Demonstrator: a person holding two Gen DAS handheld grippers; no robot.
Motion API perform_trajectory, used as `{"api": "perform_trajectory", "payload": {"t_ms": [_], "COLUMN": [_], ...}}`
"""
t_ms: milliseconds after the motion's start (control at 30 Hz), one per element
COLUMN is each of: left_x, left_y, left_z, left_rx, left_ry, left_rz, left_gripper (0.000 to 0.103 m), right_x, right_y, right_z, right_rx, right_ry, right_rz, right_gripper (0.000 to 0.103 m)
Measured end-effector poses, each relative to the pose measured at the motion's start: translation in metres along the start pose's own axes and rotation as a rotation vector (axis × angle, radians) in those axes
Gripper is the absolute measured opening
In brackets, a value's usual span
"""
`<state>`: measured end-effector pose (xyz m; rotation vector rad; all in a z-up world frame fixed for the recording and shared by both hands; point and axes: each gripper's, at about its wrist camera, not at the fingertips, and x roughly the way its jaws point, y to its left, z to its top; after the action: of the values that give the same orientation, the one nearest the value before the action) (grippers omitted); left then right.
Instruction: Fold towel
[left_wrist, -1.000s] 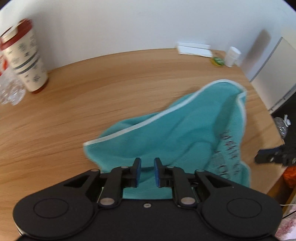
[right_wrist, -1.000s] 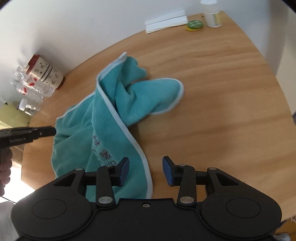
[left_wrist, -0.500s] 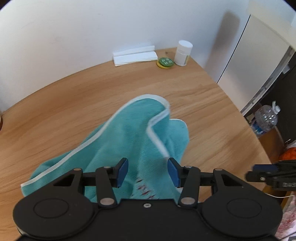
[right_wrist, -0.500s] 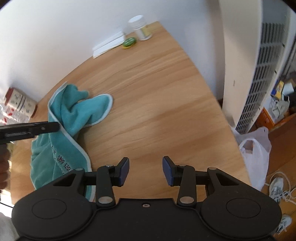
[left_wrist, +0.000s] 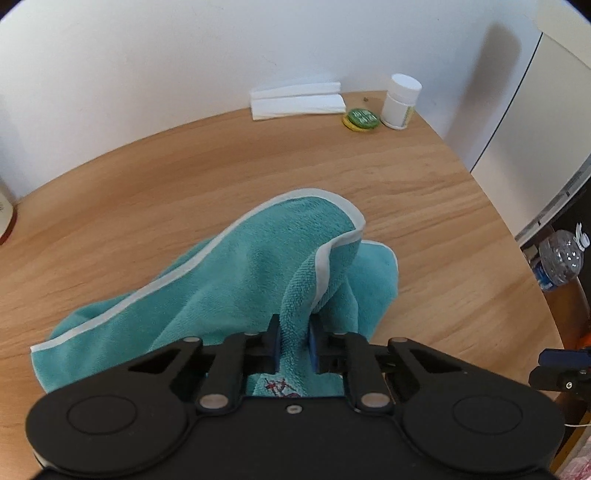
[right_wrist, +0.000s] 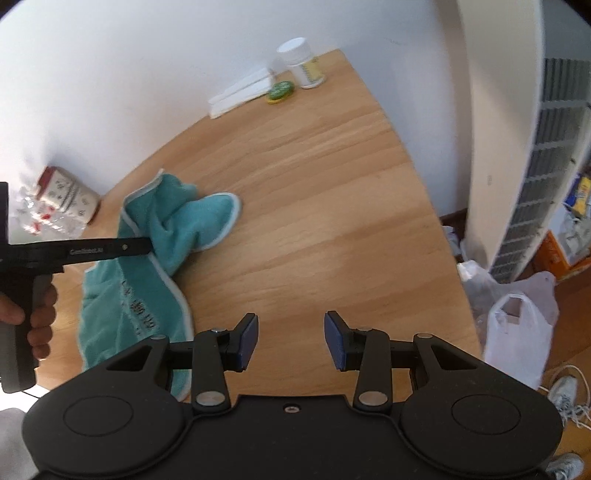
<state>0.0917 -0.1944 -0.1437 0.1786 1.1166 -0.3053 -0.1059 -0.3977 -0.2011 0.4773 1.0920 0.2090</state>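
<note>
A teal towel (left_wrist: 229, 280) with a white border lies crumpled on the round wooden table (left_wrist: 184, 177). My left gripper (left_wrist: 294, 338) is shut on a raised fold of the towel near its white edge. In the right wrist view the towel (right_wrist: 177, 229) sits at the left. The left gripper (right_wrist: 144, 246) reaches into it from the left, and a hand (right_wrist: 35, 317) holds its handle. My right gripper (right_wrist: 291, 341) stands open over bare table, apart from the towel, with nothing between its fingers.
White folded paper (left_wrist: 295, 101), a green lid (left_wrist: 361, 118) and a white jar (left_wrist: 400, 101) sit at the table's far edge. A patterned cup (right_wrist: 68, 194) stands at the left. Off the table's right edge are a white radiator panel (right_wrist: 546, 155) and plastic bags (right_wrist: 517, 328).
My left gripper opened half a second ago and has now shut on a fold of the towel. The right gripper has stayed open and swung away to the right of the towel.
</note>
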Motion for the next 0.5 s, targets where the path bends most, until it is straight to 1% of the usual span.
{"api": "perform_trajectory", "payload": {"t_ms": [100, 267, 400, 467, 500], "left_x": [-0.012, -0.033, -0.043, -0.049, -0.053], "left_y": [0.01, 0.03, 0.05, 0.057, 0.061], "left_z": [-0.001, -0.006, -0.011, -0.013, -0.015], "left_rx": [-0.026, -0.07, -0.141, -0.163, -0.169], "left_ry": [-0.016, -0.065, -0.052, -0.061, -0.071], "left_rz": [0.004, 0.029, 0.035, 0.024, 0.031], "left_gripper": [0.012, 0.012, 0.012, 0.012, 0.012], "right_x": [0.006, 0.021, 0.043, 0.052, 0.058], "right_y": [0.01, 0.03, 0.055, 0.069, 0.077], "right_z": [0.008, 0.027, 0.05, 0.061, 0.067], "right_rx": [-0.043, -0.106, -0.198, -0.251, -0.288], "right_ry": [0.005, 0.008, 0.015, 0.011, 0.005], "right_rz": [0.022, 0.068, 0.078, 0.105, 0.117], "right_gripper": [0.045, 0.045, 0.045, 0.045, 0.045]}}
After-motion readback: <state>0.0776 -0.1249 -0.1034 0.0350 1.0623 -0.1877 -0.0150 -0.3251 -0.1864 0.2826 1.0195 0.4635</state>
